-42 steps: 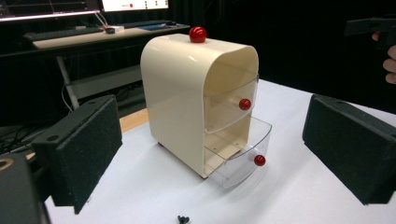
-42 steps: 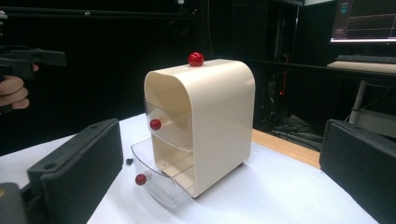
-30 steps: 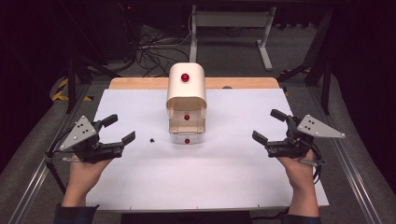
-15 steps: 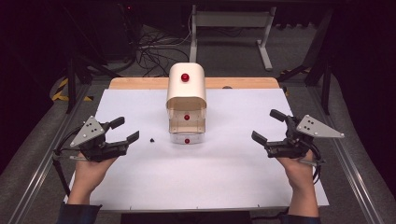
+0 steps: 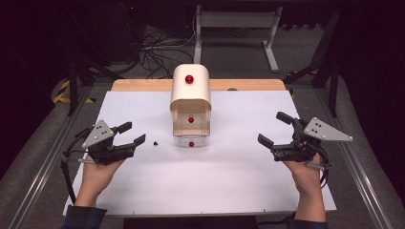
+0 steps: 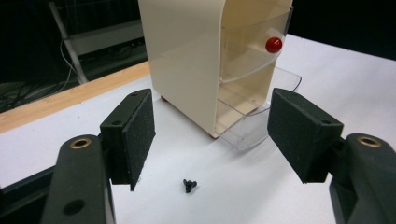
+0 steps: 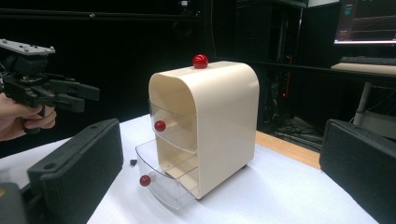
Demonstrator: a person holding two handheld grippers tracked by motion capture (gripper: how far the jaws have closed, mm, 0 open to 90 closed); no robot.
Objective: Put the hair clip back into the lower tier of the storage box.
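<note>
A cream drawer cabinet (image 5: 191,95) with red knobs stands mid-table; its clear bottom drawer (image 5: 191,140) is pulled out. A tiny black screw (image 5: 155,142) lies on the white sheet left of that drawer. My left gripper (image 5: 135,133) hovers just left of the screw, open; its jaws have just been closing, with nothing pressed between them. In the left gripper view the screw (image 6: 189,185) lies on the sheet low between the pads (image 6: 137,133), apart from both. My right gripper (image 5: 270,128) is open to the right of the cabinet (image 7: 219,121), holding nothing.
The white sheet (image 5: 215,186) covers the table, with a wooden strip (image 5: 143,85) along its far edge. Cables and a metal stand sit on the dark floor beyond. Metal rails run down both table sides.
My left gripper has moved right and down towards the screw, and its jaws stand narrower than before. The right gripper, the cabinet and the screw have stayed where they were.
</note>
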